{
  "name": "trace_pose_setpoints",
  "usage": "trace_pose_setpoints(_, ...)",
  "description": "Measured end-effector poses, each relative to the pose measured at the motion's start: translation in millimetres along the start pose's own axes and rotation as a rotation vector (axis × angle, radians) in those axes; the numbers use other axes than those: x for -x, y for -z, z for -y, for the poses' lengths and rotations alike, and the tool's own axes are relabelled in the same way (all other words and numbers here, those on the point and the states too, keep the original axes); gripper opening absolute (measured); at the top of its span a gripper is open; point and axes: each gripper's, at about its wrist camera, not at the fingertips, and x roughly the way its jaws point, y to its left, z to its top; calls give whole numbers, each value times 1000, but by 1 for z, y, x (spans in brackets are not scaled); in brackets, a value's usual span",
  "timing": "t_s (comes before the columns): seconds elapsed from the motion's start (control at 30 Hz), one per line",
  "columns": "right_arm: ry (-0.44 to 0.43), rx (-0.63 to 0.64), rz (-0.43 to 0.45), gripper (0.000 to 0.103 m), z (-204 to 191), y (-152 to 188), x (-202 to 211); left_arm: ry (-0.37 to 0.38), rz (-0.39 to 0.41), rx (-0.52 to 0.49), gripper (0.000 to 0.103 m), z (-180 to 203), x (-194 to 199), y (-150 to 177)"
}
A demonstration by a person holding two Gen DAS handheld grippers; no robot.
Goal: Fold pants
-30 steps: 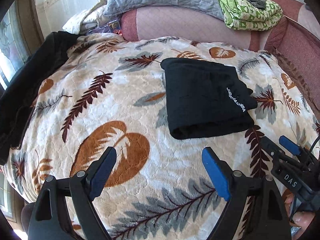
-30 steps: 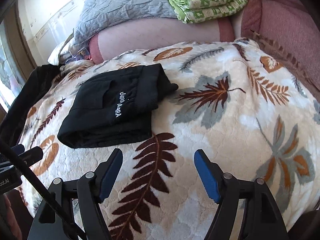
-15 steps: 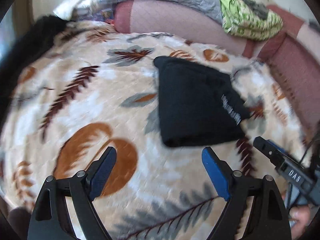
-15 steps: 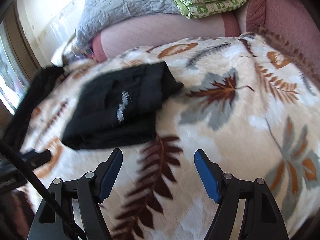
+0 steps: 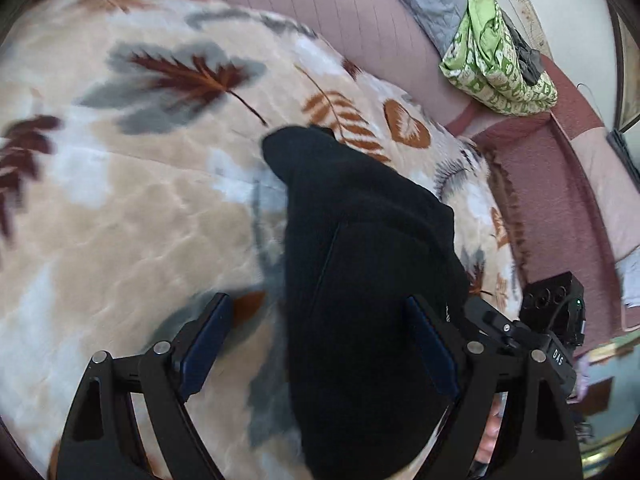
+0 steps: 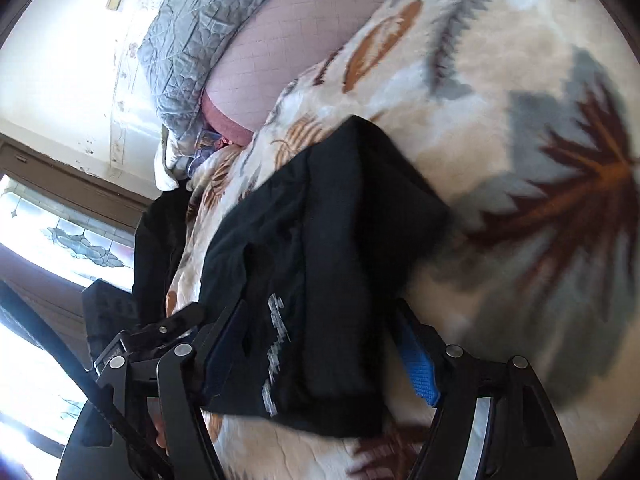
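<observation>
Folded black pants (image 5: 360, 280) lie on the leaf-print blanket (image 5: 120, 220), long axis running from the grippers away toward the pink couch back (image 5: 320, 12). Left gripper (image 5: 320, 340) spread wide, pants' near end between its fingers (contact unclear, blurry). Right gripper (image 6: 320, 352) likewise spread, straddling the near end w/ white lettering (image 6: 276, 352).

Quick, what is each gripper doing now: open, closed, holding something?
Left gripper: open, astride the folded black pants.
Right gripper: open, astride the pants, not clamped.
</observation>
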Motion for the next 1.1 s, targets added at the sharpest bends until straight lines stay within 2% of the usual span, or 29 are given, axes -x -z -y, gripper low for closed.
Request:
trace_pose_setpoints(0.07, 8, 8, -12, 76, -7, -4, -13, 18, 9, -19, 84, 5, -4, -3)
trace_pose_setpoints(0.1, 29, 20, -17, 68, -12, -6, -20, 55, 1, -39, 57, 9, -6, -4)
trace_pose_setpoints(0.13, 48, 36, -23, 52, -16, -7, -25, 61, -11, -53, 49, 13, -7, -5)
trace_pose_setpoints(0.2, 57, 36, -33, 35, -21, -9, -30, 37, 6, -97, 46, 18, -4, -6)
trace_pose_setpoints(0.23, 54, 34, -26, 33, -23, -11, -29, 47, 13, -108, 46, 20, -3, -7)
trace_pose_setpoints(0.37, 90, 95, 9, 31, -45, -19, -24, 73, 36, -99, 45, 16, -1, -24)
trace_pose_setpoints(0.5, 116, 145, 43, 31, -61, -35, -29, 52, 83, -106, 45, 12, -1, -46)
trace_pose_setpoints(0.57, 134, 143, 47, 31, -62, -42, -38, -3, 72, -105, 50, 6, -9, -52)
trace_pose_setpoints(0.63, 167, 145, 41, 31, -58, -45, -50, -35, 59, -99, 59, -3, -17, -52)
trace_pose_setpoints(0.67, 205, 155, 34, 32, -54, -45, -57, -18, 56, -88, 61, -7, -20, -51)
trace_pose_setpoints(0.73, 284, 174, 24, 44, -48, -42, -69, -17, 52, -79, 61, -8, -16, -52)
trace_pose_setpoints(0.77, 282, 171, 35, 44, -45, -40, -69, -17, 48, -79, 61, -6, -14, -52)
trace_pose_setpoints(0.83, 274, 131, 49, 49, -44, -38, -62, -23, 73, -78, 61, -3, -4, -52)
trace_pose_setpoints(0.9, 300, 116, 74, 49, -47, -36, -47, -39, 110, -74, 61, -1, 11, -52)
trace_pose_setpoints(1.03, 403, 165, 214, 52, -72, -33, -3, -86, 183, -58, 61, 3, 36, -50)
trace_pose_setpoints(1.1, 395, 201, 275, 52, -88, -29, 17, -100, 218, -64, 61, 5, 45, -47)
